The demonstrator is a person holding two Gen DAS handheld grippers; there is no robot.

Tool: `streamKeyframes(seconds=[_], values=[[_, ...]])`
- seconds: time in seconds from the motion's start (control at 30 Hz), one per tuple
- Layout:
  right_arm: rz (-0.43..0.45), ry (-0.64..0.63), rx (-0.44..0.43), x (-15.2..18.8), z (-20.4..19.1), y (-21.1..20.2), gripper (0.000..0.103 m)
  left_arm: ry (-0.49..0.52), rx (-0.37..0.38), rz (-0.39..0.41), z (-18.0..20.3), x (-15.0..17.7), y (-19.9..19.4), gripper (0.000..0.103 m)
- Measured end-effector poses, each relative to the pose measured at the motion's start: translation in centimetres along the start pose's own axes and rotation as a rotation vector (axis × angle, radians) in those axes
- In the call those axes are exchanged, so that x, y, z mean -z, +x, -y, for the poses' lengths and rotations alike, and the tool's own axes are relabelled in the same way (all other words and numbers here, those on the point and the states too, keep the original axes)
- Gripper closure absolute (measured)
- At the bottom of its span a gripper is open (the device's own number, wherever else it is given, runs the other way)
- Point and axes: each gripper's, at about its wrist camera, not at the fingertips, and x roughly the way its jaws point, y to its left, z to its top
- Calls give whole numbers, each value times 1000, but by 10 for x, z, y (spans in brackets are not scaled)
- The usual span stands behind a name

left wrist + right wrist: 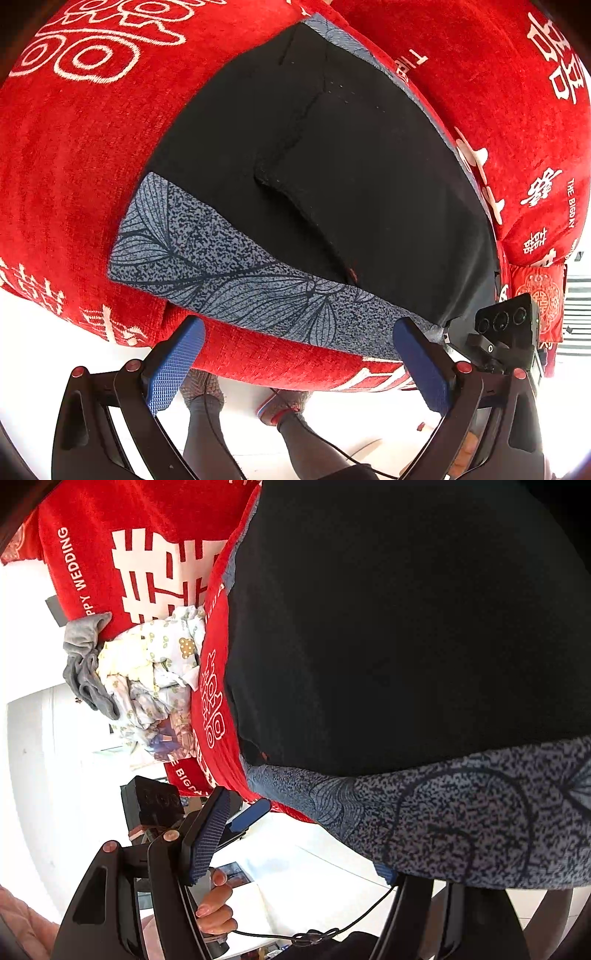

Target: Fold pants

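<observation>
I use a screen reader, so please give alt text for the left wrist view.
Black pants with a grey leaf-print waistband lie flat on a red cover. The left tongs stand open at the waistband's edge.

Pants (332,166) lie on the cover (74,155) (crumpled clothes (155,672) further left).

The pants (388,646) run off the right wrist view's edge from twelve to four o'clock. Their patterned waistband (461,819) hides the right gripper's (295,860) far finger, so any pinch cannot be told.
</observation>
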Motion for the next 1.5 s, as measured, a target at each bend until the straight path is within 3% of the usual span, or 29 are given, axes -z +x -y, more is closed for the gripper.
streamKeyframes(seconds=[0.33,0.87,1.1,1.27,1.37,1.43,1.5], values=[[-13,7,-28,-2,-4,13,30,-18,9,-5,-9,1,4,0],[40,35,-179,-11,-27,-2,29,-87,95,27,-8,-5,12,0],[-5,48,-188,-12,-22,17,29,-95,100,49,-8,-7,6,0],[-6,68,-273,-14,-30,25,29,-139,133,47,-12,-7,10,0],[4,87,-326,-14,-32,20,29,-176,194,59,-6,-6,15,0],[1,82,-327,-14,-34,18,29,-183,188,81,1,-11,15,0],[-8,68,-315,-13,-35,18,29,-170,169,90,7,-17,14,28]])
